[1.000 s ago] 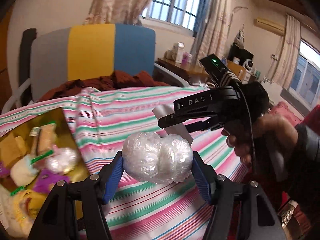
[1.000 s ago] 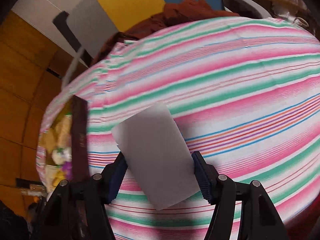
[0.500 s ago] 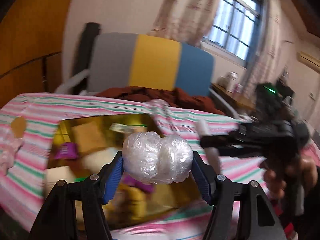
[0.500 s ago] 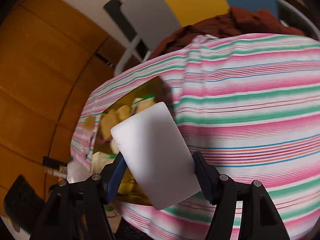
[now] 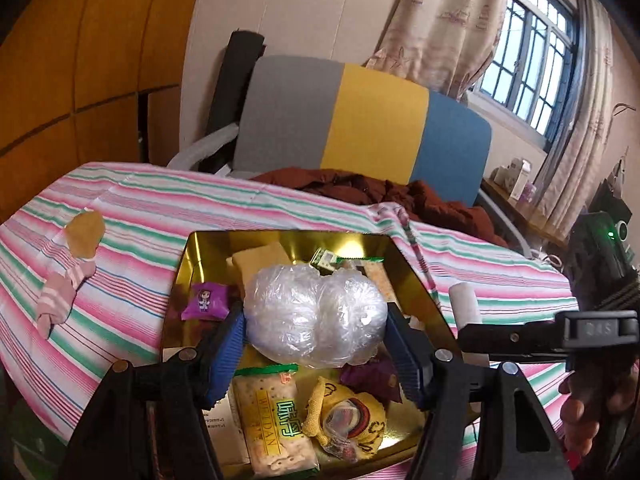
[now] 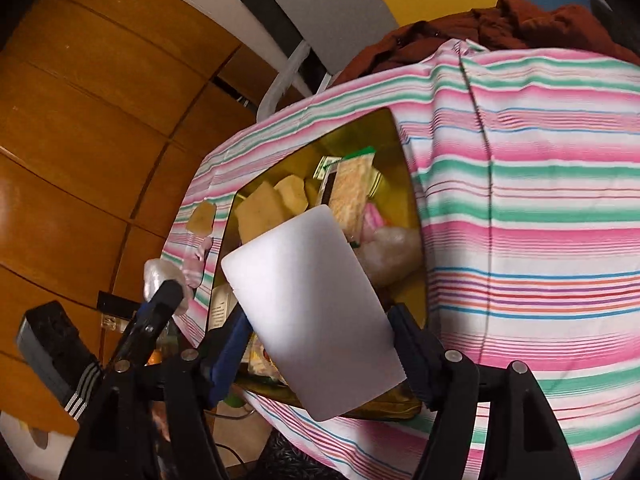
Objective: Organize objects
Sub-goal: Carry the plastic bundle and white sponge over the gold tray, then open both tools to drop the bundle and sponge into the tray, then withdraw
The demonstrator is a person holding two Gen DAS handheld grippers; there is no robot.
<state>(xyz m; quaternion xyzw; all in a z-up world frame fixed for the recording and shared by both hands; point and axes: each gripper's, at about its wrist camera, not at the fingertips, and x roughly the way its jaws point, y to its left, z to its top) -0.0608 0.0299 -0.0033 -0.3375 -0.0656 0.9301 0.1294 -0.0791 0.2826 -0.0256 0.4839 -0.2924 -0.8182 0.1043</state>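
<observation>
My left gripper hangs over a gold tray with a clear plastic-wrapped bundle between its blue pads. The pads still touch the bundle as the jaws start opening. My right gripper has a flat white block between its fingers above the tray's near corner. Its jaws are opening, but the block still sits against both pads. In the left wrist view the right gripper reaches in from the right, with the white block edge-on.
The tray holds a cracker packet, a yellow knitted pouch, a purple sachet and other snacks. A pink striped sock lies on the striped cloth to its left. Behind stand a grey, yellow and blue chair and a brown garment.
Both grippers have swung left from the bare striped cloth to above the gold tray, each still carrying its object. The tray now fills the middle of both views.
</observation>
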